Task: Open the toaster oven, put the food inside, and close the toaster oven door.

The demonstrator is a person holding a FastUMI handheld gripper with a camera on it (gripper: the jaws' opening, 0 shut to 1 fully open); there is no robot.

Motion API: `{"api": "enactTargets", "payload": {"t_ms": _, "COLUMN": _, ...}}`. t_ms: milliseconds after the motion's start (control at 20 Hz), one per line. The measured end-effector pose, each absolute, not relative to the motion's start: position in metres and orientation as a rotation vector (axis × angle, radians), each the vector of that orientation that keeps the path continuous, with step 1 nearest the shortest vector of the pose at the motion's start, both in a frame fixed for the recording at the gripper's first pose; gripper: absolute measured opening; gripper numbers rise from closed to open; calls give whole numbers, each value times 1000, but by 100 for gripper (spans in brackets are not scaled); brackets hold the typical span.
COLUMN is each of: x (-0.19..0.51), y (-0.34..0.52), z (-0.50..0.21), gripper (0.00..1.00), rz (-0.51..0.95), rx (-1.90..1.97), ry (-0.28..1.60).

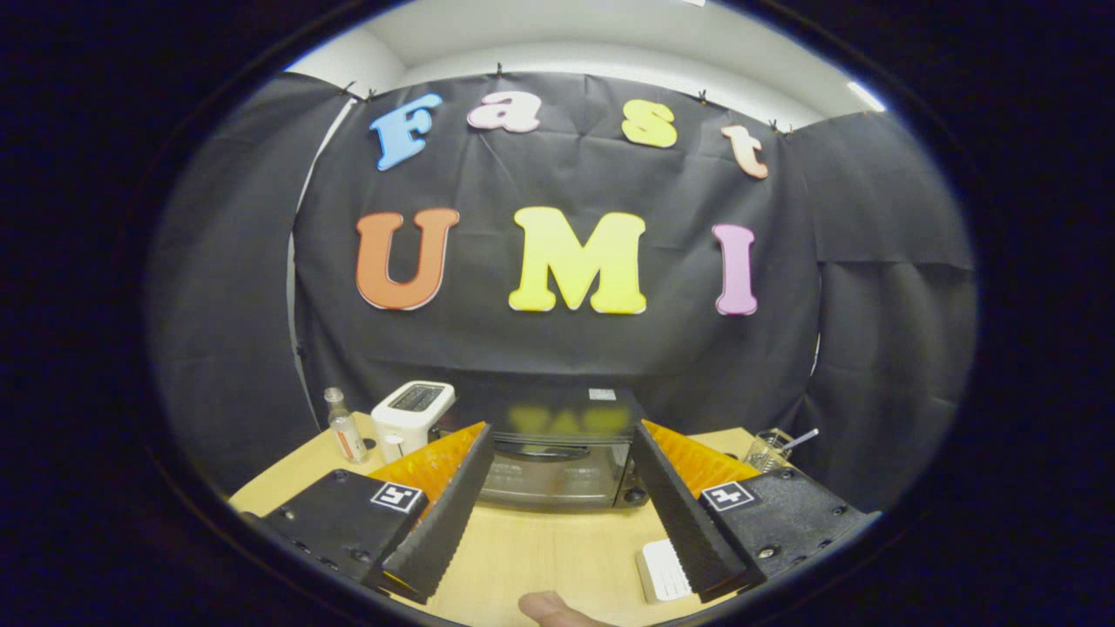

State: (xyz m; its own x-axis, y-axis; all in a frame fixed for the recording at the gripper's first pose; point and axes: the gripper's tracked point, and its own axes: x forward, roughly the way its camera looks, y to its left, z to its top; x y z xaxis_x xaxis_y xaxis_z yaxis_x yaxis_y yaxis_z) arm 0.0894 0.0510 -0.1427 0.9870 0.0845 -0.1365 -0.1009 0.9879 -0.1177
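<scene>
- The gripper [557, 453] was held above the table [540, 549] with its jaws wide apart and nothing between them.
- The toaster oven [553, 453] was seen just beyond the fingers, framed between them, standing at the far side of the table against the cloth wall.
- Its door [544, 479] was shut, with the handle [542, 451] across the top of the glass.
- That state would fit an oven waiting to be opened, or one closed again with food inside; what lay behind the glass could not be made out.
- A white ridged item [664, 570], possibly the food, was noted beside the right finger, near the table's front edge.
- A fingertip [550, 608] was visible at the near edge.
- A white toaster [411, 416] and a small bottle [346, 429] stood left of the oven; a glass [768, 448] with a spoon stood right.
- The wide spread and central aim were judged to suit an approach to the handle.
- Open tabletop was left before the oven, enough for the door to swing down; the side items were set clear of that path.
</scene>
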Motion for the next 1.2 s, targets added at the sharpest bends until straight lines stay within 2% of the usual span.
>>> {"api": "enactTargets", "payload": {"t_ms": 400, "x": -10, "y": 35, "z": -78, "gripper": 100, "rz": 96, "rx": -101, "ry": 24}}
{"api": "enactTargets", "payload": {"t_ms": 700, "x": -64, "y": 29, "z": -76, "gripper": 100, "rz": 131, "rx": -120, "ry": -18}}
{"api": "enactTargets", "payload": {"t_ms": 1200, "x": -72, "y": 22, "z": -91, "gripper": 100, "rz": 103, "rx": -107, "ry": 10}}
